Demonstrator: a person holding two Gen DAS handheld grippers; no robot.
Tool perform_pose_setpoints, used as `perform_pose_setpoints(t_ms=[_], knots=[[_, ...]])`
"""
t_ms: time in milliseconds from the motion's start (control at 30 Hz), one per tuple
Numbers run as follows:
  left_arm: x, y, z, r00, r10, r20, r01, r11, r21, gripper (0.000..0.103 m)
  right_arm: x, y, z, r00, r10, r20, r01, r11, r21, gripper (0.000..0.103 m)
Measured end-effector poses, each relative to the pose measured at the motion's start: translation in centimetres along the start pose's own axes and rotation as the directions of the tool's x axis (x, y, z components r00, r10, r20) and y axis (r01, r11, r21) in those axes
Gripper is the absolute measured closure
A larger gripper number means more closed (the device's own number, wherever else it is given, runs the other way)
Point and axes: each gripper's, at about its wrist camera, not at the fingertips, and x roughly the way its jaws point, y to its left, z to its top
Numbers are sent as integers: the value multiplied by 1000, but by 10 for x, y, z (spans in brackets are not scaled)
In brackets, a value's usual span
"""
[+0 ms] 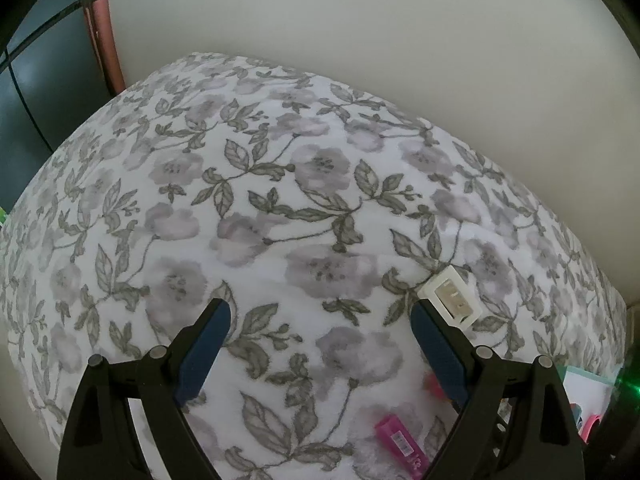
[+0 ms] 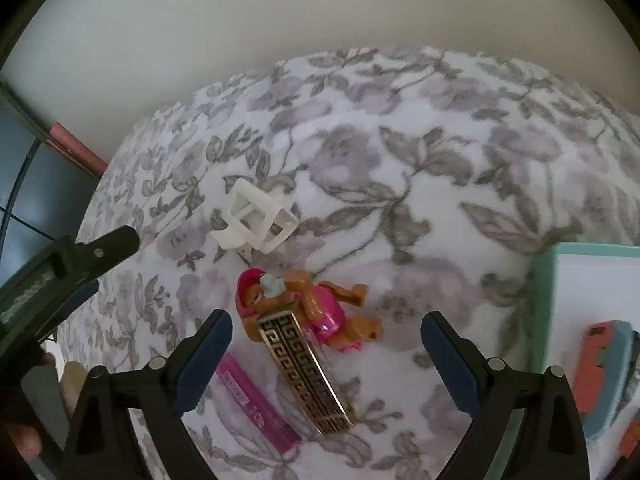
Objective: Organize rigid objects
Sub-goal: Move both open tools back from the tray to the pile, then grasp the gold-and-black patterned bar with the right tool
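— Ahead of the tongs?
— Plain off-white wall, softly and evenly lit.
— Underneath?
— Bed cover, white with grey leaves and mauve flowers, running up to that wall.
— Far left?
— Dark glossy panels, edged by a reddish-pink frame. Seen again at left in the right view.
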Motion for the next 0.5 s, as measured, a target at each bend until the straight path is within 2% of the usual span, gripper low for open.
perform_pose_setpoints(t_ms=[133,367,500], knots=[[4,2,0,1000,-1,-10,1,1000,-3,11,2,-1,5,1000,13,18,-13,1000,7,6],[3,2,1,1000,-10,-12,10,1000,4,11,-11,-32,5,998,24,64,-31,994,109,6],[7,-5,-2,999,-18,-46,19,1000,22,11,-20,-33,-1,998,30,61,-35,996,81,6]])
